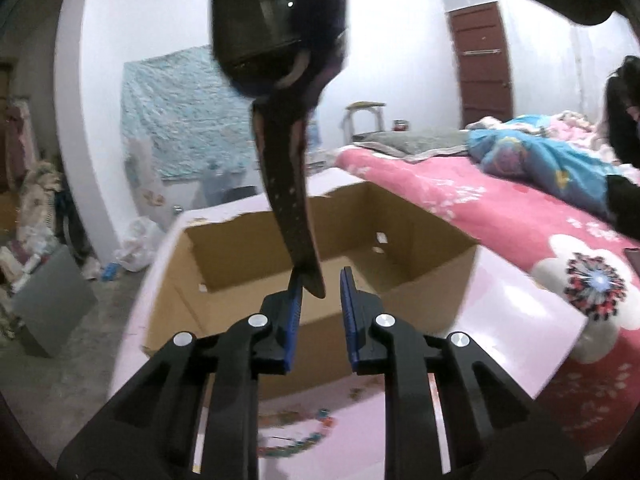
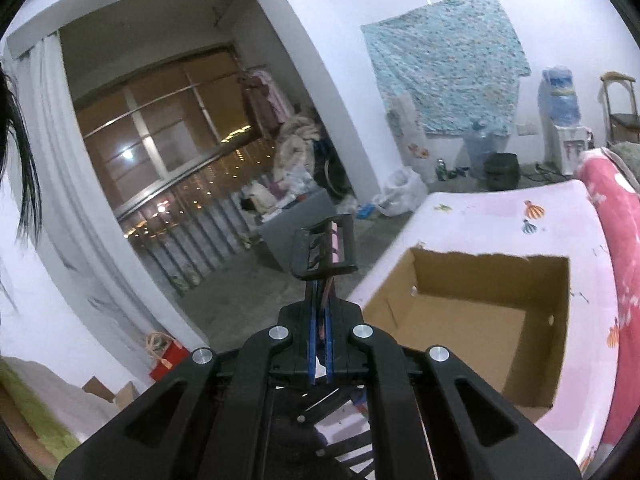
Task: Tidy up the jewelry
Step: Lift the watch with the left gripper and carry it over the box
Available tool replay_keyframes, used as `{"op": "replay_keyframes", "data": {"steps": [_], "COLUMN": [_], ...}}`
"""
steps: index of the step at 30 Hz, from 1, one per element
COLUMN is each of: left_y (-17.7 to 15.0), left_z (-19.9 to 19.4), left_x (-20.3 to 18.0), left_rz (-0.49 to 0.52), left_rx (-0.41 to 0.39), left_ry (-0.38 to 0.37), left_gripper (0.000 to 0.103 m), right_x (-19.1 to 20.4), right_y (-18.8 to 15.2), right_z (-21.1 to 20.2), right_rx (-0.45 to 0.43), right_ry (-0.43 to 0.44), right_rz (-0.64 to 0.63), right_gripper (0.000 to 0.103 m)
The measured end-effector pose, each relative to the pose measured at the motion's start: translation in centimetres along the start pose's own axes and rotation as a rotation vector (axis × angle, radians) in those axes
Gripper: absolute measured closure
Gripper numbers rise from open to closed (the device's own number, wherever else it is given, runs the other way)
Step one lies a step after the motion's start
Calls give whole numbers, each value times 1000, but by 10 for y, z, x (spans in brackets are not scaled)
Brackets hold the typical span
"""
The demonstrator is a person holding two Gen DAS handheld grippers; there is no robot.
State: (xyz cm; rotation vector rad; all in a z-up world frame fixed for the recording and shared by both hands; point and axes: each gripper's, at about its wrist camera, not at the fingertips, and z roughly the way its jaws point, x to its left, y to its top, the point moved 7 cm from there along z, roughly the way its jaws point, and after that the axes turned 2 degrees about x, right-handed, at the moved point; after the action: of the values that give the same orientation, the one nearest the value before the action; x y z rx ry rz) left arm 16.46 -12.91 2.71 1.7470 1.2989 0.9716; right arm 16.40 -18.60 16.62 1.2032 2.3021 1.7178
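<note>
**Entry: watch and strap, held above cardboard box**

- **Item.** 1 dark watch [image 1: 276, 32], with its strap [image 1: 288, 200] hanging down from it. In the left wrist view the watch body fills the upper centre and the strap runs nearly vertical, its tapered tip at the level of the left gripper's fingertips. Long axis: top to bottom, tilted slightly rightward at the tip.
- **Right gripper** [image 2: 321, 280]. Jaws closed almost fully on a thin dark band with a pink underside; a black buckle [image 2: 324, 248] stands just past the fingertips. By judgement this is the other end of the same watch strap, though the 2 views do not show the join.
- **Left gripper** [image 1: 320, 280]. Jaws parted moderately, holding nothing. The strap tip hangs between the 2 blue pads [image 1: 295, 300], close against the left one and apart from the right one; whether it touches the left pad cannot be told.
- **Receptacle.** 1 open cardboard box [image 1: 420, 280], empty as far as seen, on a pink table [image 1: 520, 308], directly beyond and below the left gripper.
- **Other.** Coloured beads [image 1: 296, 440], blurred, on the table beneath the left gripper.
- **Governing relation.** The strap tip already lies inside the left jaws; the left gripper is nearer the free end, and closing there would likely catch it.
</note>
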Motion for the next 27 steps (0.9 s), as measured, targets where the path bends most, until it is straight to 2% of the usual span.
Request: {"op": "replay_keyframes", "data": {"steps": [5, 7, 10, 12, 16, 18, 23, 27], "left_y": [14, 20, 25, 24, 15, 10, 5, 2], "left_z": [4, 6, 11, 18, 49, 71, 120, 156], "left_x": [26, 33, 42, 48, 66, 74, 88, 94], "left_rz": [-32, -27, 13, 58, 210, 272, 332, 325], "left_rx": [-2, -12, -8, 19, 132, 219, 388, 516], "left_ry": [64, 91, 136, 167, 221, 206, 159, 109], "left_gripper": [85, 88, 91, 101, 101, 101, 101, 100], "right_x": [1, -3, -13, -30, -73, -105, -168, -205], "right_y": [9, 15, 26, 32, 31, 22, 0, -11], "right_z": [2, 4, 7, 14, 46, 72, 129, 159], "right_rx": [-1, -6, -13, 3, 112, 203, 384, 444], "right_ry": [17, 5, -50, -129, -255, -302, -363, -407], "right_rz": [-10, -24, -51, -73, -90, -65, 13, 41], "right_gripper": [99, 99, 99, 99, 99, 99, 99, 99]}}
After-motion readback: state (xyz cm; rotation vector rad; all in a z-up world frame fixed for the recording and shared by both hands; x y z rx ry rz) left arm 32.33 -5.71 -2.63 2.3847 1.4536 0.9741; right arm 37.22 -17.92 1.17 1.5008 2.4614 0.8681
